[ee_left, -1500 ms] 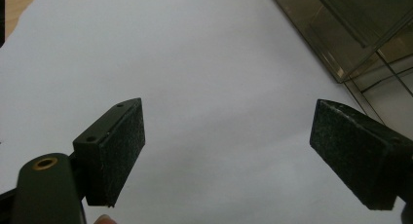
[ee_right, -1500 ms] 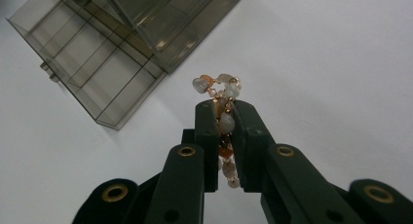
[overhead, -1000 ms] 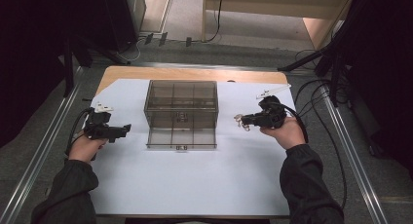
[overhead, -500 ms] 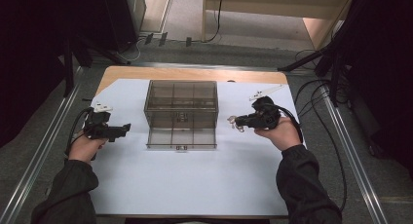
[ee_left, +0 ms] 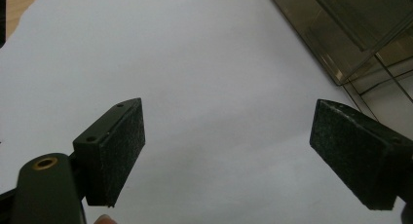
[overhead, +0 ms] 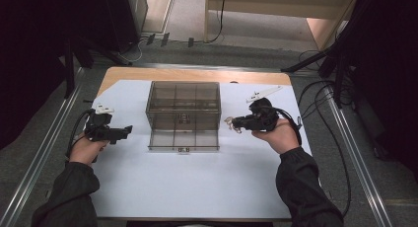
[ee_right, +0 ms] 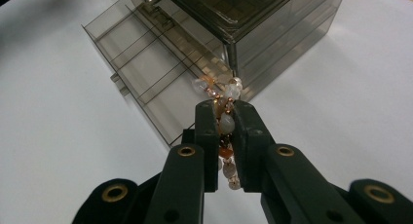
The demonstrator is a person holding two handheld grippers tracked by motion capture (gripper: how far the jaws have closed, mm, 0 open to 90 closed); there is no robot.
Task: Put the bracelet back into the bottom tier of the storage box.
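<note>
High view, tabletop inventory:
- White sheet (overhead: 197, 187) over wooden table (overhead: 128, 74).
- Smoky clear drawer box (overhead: 183, 96) at centre-back of sheet; bottom drawer (overhead: 183, 139) pulled out toward near edge, divided into compartments, contents too small to tell.
- Right gripper (overhead: 235, 123) just right of box, held level, tips pointing left at box side, not touching it. Bead bracelet (overhead: 230, 124) hanging at tips.
- Left gripper (overhead: 129, 130) on left of box, near it w/ a gap, pointing right toward pulled-out drawer.
- Loose white piece (overhead: 263, 94) lying on sheet behind right hand (overhead: 276, 135).

Right gripper view:
- Right gripper (ee_right: 225, 112) clamped narrow on bracelet (ee_right: 225, 95); pale and amber beads pinched betw. pads, rest bunched above tips and dangling below.
- Box corner (ee_right: 234, 53) right behind beads; open drawer (ee_right: 146, 83) off to left.

Left gripper view:
- Left gripper (ee_left: 229, 136) spread wide, nothing betw. pads (ee_left: 124, 151), bare white sheet beneath.
- Drawer box edge (ee_left: 350, 44) at upper right.
</note>
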